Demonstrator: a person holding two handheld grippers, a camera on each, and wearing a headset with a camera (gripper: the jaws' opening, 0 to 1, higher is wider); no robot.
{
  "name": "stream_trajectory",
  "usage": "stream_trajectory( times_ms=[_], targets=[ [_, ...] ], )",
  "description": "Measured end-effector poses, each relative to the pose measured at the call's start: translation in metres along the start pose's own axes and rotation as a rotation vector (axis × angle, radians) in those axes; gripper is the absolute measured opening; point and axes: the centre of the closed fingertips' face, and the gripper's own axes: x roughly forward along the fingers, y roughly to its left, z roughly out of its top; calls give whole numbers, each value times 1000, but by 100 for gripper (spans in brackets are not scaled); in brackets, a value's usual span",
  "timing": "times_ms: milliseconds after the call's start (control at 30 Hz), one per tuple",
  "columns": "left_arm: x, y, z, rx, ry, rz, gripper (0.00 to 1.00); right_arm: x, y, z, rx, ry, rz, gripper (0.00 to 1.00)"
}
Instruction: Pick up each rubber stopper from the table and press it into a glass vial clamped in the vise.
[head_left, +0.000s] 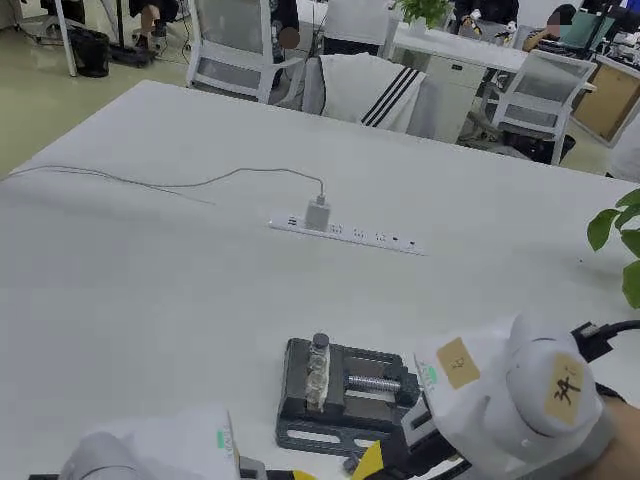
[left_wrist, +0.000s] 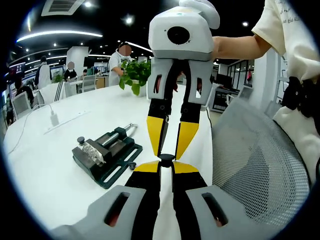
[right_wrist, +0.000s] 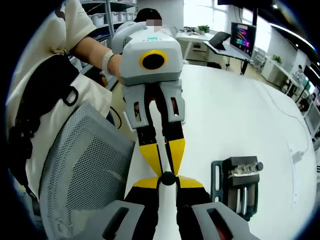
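The left gripper (left_wrist: 166, 165) is closest, its white housing at the bottom left of the head view. In its own view the black jaws run up almost parallel, with a thin gap, and the yellow tips pinch a small black rubber stopper (right_wrist: 167, 177). The stopper is held in the air at the near table (head_left: 150, 300) edge, over a grey mesh chair seat (left_wrist: 260, 165).

The right gripper (right_wrist: 167, 182) meets it nose to nose. Its jaws are also drawn narrow, with the tips on the same stopper. I cannot tell which pair bears the weight.

Just right of the left housing stands the dark vise (head_left: 300, 430), well short of the joined tips. Clear glass (head_left: 318, 378) is clamped between its jaws. Whether it is one glass vial or a short row is too small to tell. A second stopper (head_left: 320, 341) caps its far end. The right gripper's bulky white housing covers the right end of the vise and cuts off the steel screw (head_left: 375, 383).

Further back, a thin cable (head_left: 150, 183) trails from the left to a white charger (head_left: 317, 215), which is plugged into a power strip (head_left: 345, 232) lying flat in mid-table. Green plant leaves (head_left: 625, 240) reach in at the right edge. Beyond the table are office chairs (head_left: 235, 45), one draped with a white jacket with black stripes (head_left: 370, 90).
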Motion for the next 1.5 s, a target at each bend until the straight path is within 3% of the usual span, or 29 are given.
stream_trajectory(
  times_ms=[500, 1033, 1267, 1500],
  targets=[
    [-2, 0, 4, 37, -16, -3, 4, -4, -1, 3, 32, 13, 33, 7],
    [1, 1, 4, 26, -11, 1, 5, -3, -2, -1, 36, 40, 46, 6],
    [-1, 11, 0, 9, -9, 50, 25, -3, -6, -6, 40, 53, 32, 6],
    [-7, 26, -14, -12, 20, 115, 47, -3, -6, -9, 44, 64, 36, 7]
  ],
)
